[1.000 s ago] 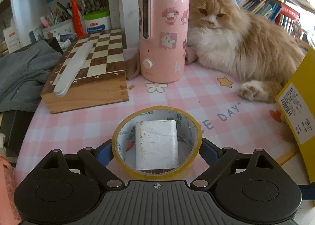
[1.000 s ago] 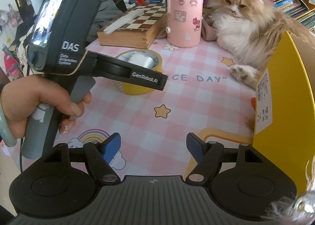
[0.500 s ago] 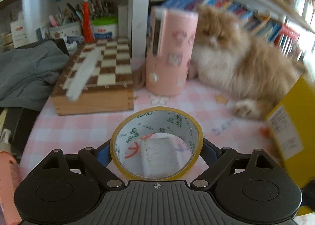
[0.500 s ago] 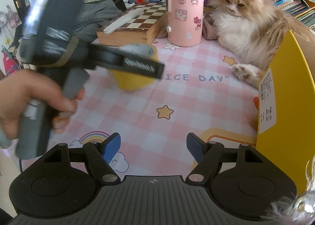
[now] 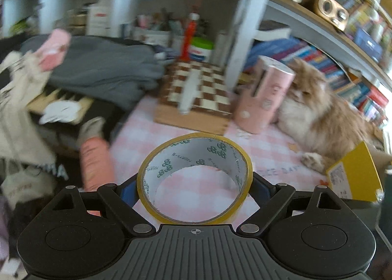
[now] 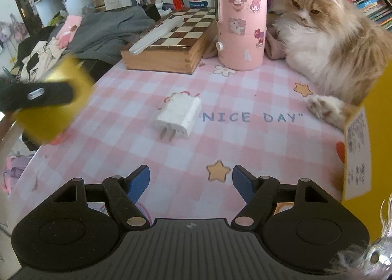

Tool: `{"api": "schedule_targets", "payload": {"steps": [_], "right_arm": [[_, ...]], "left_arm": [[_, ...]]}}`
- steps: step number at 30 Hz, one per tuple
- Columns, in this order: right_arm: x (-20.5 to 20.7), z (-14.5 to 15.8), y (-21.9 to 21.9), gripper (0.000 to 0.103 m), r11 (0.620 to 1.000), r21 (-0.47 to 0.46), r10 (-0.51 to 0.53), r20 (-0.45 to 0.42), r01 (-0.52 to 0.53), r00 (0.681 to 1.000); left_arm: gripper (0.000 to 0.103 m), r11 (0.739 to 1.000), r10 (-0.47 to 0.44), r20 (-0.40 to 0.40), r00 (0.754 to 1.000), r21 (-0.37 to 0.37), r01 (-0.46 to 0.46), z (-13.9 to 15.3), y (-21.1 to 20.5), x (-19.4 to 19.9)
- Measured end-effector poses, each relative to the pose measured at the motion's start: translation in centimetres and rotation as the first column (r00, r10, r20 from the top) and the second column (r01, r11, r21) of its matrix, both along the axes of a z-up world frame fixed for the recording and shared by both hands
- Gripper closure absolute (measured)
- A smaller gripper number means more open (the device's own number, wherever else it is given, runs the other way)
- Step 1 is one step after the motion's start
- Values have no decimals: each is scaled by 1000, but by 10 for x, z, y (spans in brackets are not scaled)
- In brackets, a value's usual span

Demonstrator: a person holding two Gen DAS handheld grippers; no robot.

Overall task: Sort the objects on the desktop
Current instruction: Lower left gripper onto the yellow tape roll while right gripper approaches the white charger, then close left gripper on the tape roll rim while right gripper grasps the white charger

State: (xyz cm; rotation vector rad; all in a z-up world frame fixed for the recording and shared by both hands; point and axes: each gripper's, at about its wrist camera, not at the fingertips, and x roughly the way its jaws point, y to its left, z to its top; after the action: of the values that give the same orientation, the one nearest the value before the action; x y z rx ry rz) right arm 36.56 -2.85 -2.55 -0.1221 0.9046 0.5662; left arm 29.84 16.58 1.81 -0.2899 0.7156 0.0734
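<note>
Tape (image 5: 194, 177): glossy yellow plastic film outside, matt white paper core with green print. Charger (image 6: 178, 115): white plastic, smooth, slightly scuffed; 2 bare metal prongs. Desk (image 6: 245, 147) cover: smooth pink check, looks like wipeable plastic sheet. Chessboard (image 6: 169, 44): wood box, satin varnish, grain visible on sides. Pink canister (image 6: 241, 22): smooth plastic, low gloss, paper stickers. Cat (image 6: 325, 30): long fluffy fur. Grey cloth (image 6: 110, 32): soft matt knit. Yellow box (image 6: 377, 133): matt card, paper label. Claw (image 6: 191, 182) housings: matt black ribbed plastic, blue pads, metal pivot pins.
</note>
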Motion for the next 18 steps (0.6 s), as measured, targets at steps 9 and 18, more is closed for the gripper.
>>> {"api": "schedule_targets", "payload": {"steps": [9,18], "right_arm": [[31,-7,21,31,1000,-4,14,14,-14,1000],[52,-16,46,33,1000,-5,23,27,-22,999]], "left_arm": [[12,996,67,12,998,60,-67,9,9,-27],[12,996,59,-13,998,68,-58,4,2,-45]]}}
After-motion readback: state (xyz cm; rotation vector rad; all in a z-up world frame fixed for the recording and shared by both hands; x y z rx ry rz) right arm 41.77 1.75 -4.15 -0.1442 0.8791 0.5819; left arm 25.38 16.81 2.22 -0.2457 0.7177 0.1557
